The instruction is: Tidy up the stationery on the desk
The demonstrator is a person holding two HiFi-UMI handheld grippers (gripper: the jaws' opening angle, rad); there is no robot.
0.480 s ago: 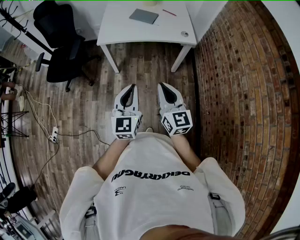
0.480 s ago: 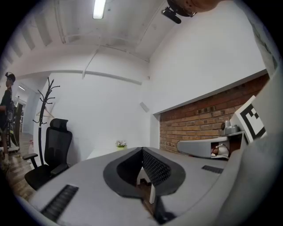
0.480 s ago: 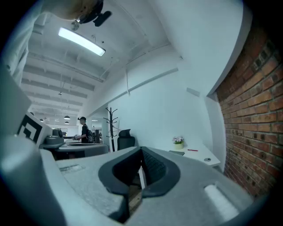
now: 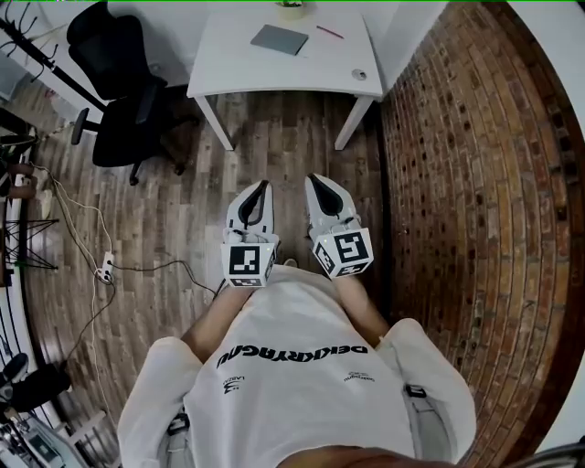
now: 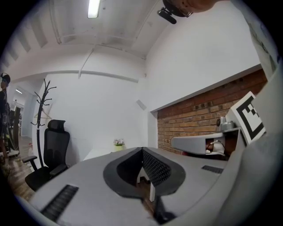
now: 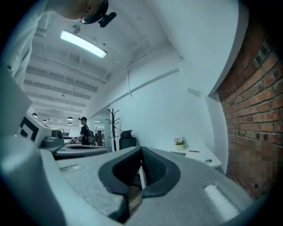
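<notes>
A white desk stands ahead against the wall, well beyond both grippers. On it lie a grey notebook, a red pen and a small round object, with a potted plant at the back edge. My left gripper and right gripper are held level side by side over the wooden floor, both shut with nothing between the jaws. The right gripper view shows the desk, the pen and the plant past the shut right gripper. The shut left gripper also points at the plant.
A black office chair stands left of the desk. A brick wall runs along the right. Cables and a power strip lie on the floor at left. A coat rack and a distant person are further off.
The desk sits lower in the head view and shows more of its back edge. Both grippers have shifted up the frame toward it, still shut and side by side.
</notes>
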